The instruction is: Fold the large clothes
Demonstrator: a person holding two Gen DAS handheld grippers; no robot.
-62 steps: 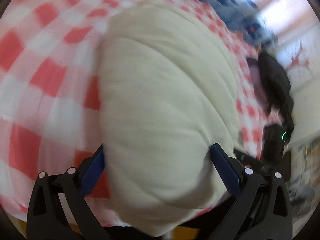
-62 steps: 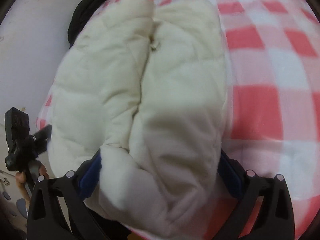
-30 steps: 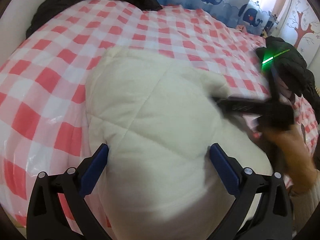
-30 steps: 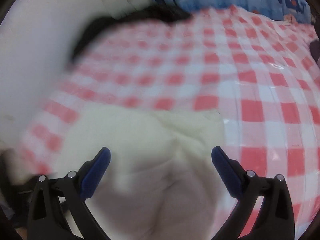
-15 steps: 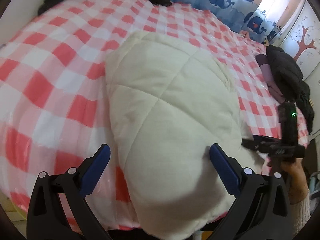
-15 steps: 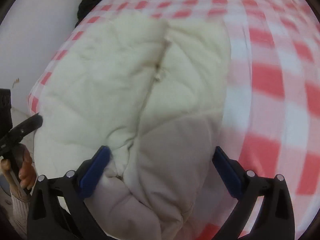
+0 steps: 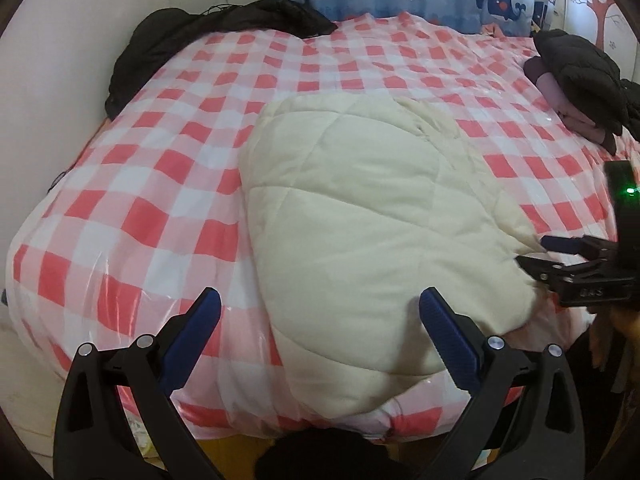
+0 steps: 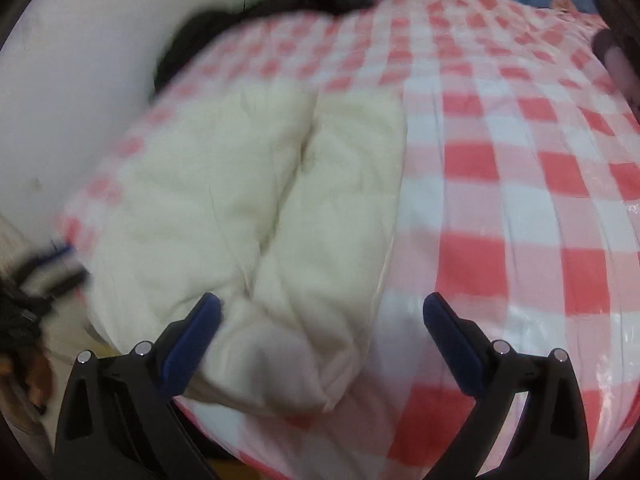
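Checked bed carries cream quilted garment, folded. Both my hand-held grippers, left and right, spread, empty. I'd press bundle flat, square edges.

- bed w/ red-white check cover under clear plastic
- folded cream quilted garment at near edge
- black jacket at far-left corner
- dark clothes pile on right side
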